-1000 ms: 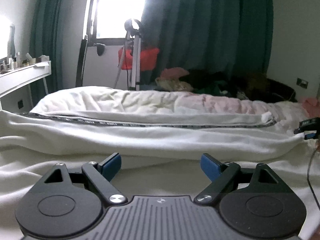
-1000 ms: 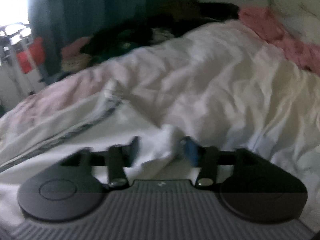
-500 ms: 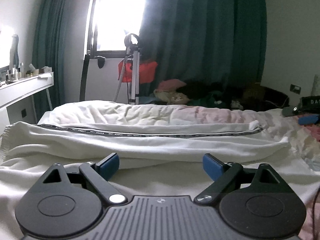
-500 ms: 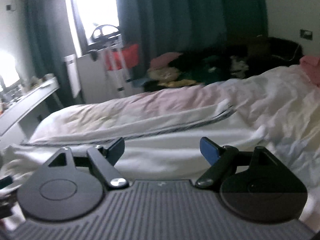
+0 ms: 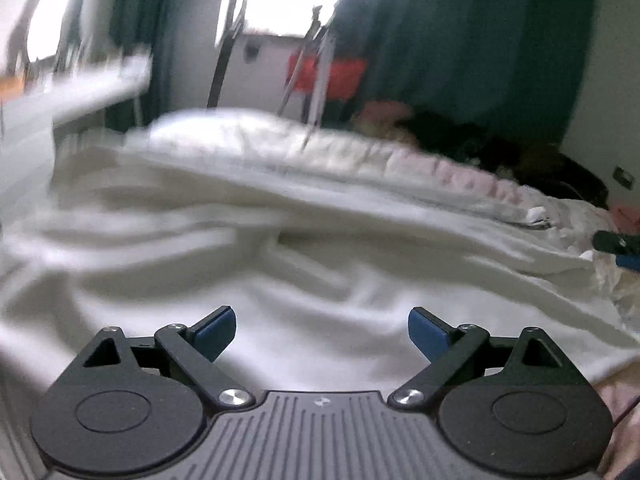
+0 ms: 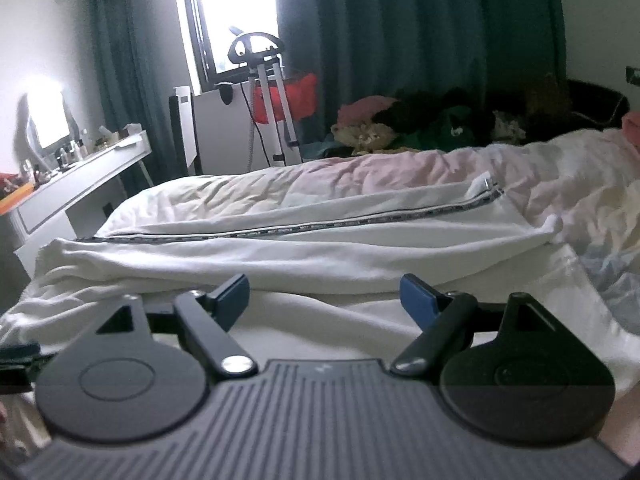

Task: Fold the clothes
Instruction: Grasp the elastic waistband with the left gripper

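White cloth (image 6: 312,256) with a dark trim line lies long across the bed (image 6: 400,176), from its left edge toward its right side. Left gripper (image 5: 321,330) fingers are opening wide, with nothing between them. Right gripper (image 6: 325,300) fingers stand wide apart above the cloth, holding nothing.

We see daylight blowing out the window (image 6: 236,16); the dark curtains (image 6: 400,28) stay dim; our left view smears with motion blur; fisheye bends edges.
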